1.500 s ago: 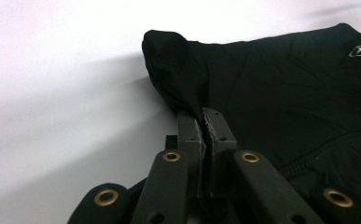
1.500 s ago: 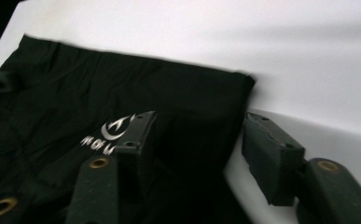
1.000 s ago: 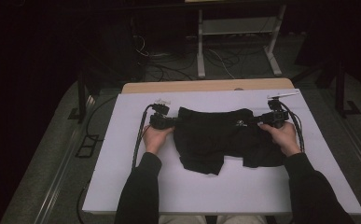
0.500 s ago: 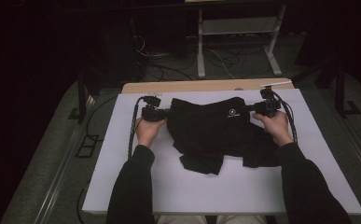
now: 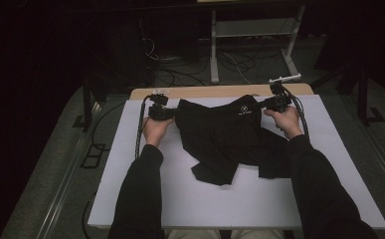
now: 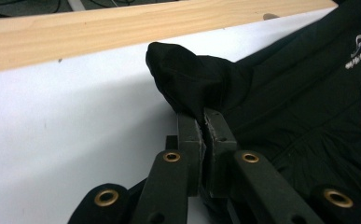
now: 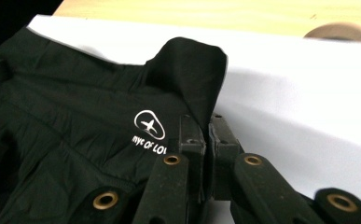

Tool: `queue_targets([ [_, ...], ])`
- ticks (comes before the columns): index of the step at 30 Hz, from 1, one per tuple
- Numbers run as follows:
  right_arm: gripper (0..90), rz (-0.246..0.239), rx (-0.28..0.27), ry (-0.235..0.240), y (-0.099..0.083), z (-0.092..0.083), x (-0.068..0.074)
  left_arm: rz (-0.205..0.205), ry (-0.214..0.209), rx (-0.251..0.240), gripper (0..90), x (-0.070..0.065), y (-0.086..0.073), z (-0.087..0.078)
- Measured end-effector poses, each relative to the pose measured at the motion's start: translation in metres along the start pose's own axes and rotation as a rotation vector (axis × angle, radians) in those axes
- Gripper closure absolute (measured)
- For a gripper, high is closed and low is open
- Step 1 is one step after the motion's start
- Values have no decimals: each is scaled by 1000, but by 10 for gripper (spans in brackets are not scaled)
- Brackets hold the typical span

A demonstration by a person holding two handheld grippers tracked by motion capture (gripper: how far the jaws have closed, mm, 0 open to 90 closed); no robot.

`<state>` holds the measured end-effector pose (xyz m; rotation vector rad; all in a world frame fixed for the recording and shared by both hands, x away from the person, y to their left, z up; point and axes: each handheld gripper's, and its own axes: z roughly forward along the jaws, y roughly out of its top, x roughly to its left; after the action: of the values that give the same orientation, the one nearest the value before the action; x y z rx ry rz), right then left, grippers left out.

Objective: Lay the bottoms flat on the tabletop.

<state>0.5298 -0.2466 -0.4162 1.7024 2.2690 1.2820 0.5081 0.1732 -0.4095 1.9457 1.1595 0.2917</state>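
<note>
Both hands have carried the black garment (image 5: 227, 137) toward the far edge of the worktop (image 5: 190, 199) since a second ago, and its upper edge now lies close to the wooden strip (image 5: 220, 91) there, stretched between the two tools. The left tool (image 6: 205, 126) is clenched on one top corner of the cloth and the right tool (image 7: 206, 128) on the other, beside the white logo (image 7: 149, 125). The lower part lies bunched near the worktop's middle, so the spreading looks unfinished.
</note>
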Motion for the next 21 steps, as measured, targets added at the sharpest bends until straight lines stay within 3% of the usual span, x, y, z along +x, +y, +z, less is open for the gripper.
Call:
queue_targets([
  [6,855,-3,3,-42,22,-6,-2,55,28,0,858,-6,29,4],
  [15,855,-14,-24,-76,39,-16,3,68,43,-8,858,-9,50,5],
  [17,855,0,-37,-87,39,-15,3,60,42,-18,858,-8,51,5],
  [21,855,17,-39,-95,34,-10,1,3,30,-12,858,-3,45,9],
])
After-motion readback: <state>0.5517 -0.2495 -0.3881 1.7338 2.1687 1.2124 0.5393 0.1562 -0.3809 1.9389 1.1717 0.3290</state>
